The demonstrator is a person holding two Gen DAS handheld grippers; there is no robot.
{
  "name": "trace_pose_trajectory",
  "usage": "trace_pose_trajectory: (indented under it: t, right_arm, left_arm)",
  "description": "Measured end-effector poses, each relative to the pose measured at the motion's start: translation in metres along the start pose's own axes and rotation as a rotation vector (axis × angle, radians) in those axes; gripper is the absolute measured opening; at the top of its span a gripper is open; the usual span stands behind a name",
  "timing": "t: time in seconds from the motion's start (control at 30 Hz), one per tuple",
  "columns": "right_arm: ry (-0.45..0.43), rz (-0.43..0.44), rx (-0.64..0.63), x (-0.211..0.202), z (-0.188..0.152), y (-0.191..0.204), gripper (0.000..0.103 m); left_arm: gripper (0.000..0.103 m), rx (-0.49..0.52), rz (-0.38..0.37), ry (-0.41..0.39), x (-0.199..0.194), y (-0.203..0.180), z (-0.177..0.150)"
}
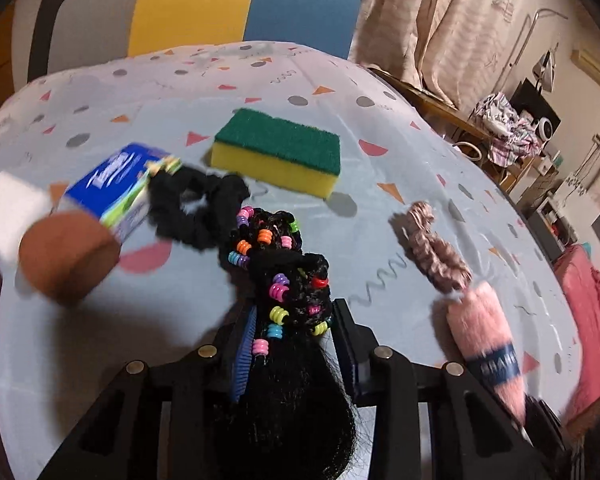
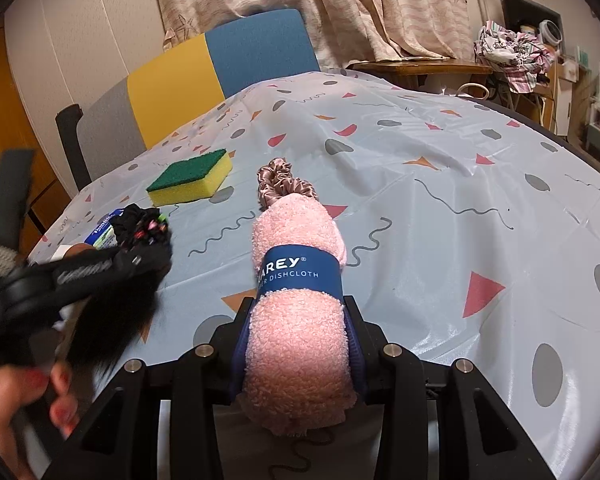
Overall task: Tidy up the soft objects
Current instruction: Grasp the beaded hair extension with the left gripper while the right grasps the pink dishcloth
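Patterned tablecloth (image 1: 380, 152): left gripper (image 1: 294, 320) clamps beaded hairpiece (image 1: 284, 280) lengthwise; right gripper (image 2: 298, 320) clamps rolled dishcloth (image 2: 300, 300) lengthwise.

Left gripper (image 1: 294, 332) clamped on black beaded hairpiece (image 1: 288, 280). Black scrunchie (image 1: 196, 208) touches it ahead. Sponge (image 1: 278, 150) beyond, pink dishcloth (image 1: 486, 340) right, on tabletop (image 1: 400, 152).

Sponge (image 1: 278, 150) behind scrunchie (image 1: 198, 210)
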State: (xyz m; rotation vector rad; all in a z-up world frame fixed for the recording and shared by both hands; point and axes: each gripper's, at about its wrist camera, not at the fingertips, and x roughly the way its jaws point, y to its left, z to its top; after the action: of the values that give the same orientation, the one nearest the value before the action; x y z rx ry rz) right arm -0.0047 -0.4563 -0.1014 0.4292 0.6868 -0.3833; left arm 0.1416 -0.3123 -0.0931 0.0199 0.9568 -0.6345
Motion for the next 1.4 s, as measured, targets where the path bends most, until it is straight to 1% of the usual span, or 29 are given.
trace_pose_trajectory:
  t: [0.2, 0.3, 0.37, 0.43, 0.47, 0.77, 0.93, 1.1, 1.23, 1.4]
  right_arm:
    - [0.001, -0.004, -0.003, 0.000, 0.000, 0.001, 0.041]
    - [0.002, -0.007, -0.006, 0.000, 0.000, 0.001, 0.041]
    - [0.002, -0.009, -0.008, 0.000, 0.000, 0.001, 0.041]
    - [0.002, -0.010, -0.009, 0.000, 0.000, 0.001, 0.041]
    - [0.002, -0.010, -0.009, 0.000, 0.000, 0.001, 0.041]
    - [0.005, -0.033, -0.030, 0.001, -0.001, 0.005, 0.041]
    - [0.008, -0.045, -0.040, 0.001, -0.001, 0.006, 0.041]
    - [0.011, -0.055, -0.052, 0.001, -0.001, 0.009, 0.042]
    - [0.013, -0.064, -0.061, 0.002, -0.001, 0.010, 0.042]
    - [0.015, -0.075, -0.071, 0.001, -0.001, 0.012, 0.042]
  left_arm:
    - [0.036, 0.003, -0.070, 0.028, -0.018, 0.007, -0.020]
    - [0.036, -0.041, -0.116, 0.046, -0.025, 0.016, -0.024]
    - [0.035, -0.065, -0.115, 0.050, -0.033, 0.020, -0.029]
    - [0.035, -0.065, -0.100, 0.044, -0.043, 0.021, -0.036]
    - [0.034, -0.064, -0.104, 0.043, -0.047, 0.021, -0.040]
    - [0.034, -0.026, -0.205, 0.002, -0.098, 0.019, -0.070]
    - [0.034, -0.029, -0.251, -0.028, -0.126, 0.023, -0.077]
    - [0.034, -0.026, -0.252, -0.087, -0.160, 0.038, -0.075]
    - [0.034, -0.064, -0.230, -0.122, -0.185, 0.065, -0.073]
    - [0.034, -0.124, -0.198, -0.147, -0.206, 0.104, -0.070]
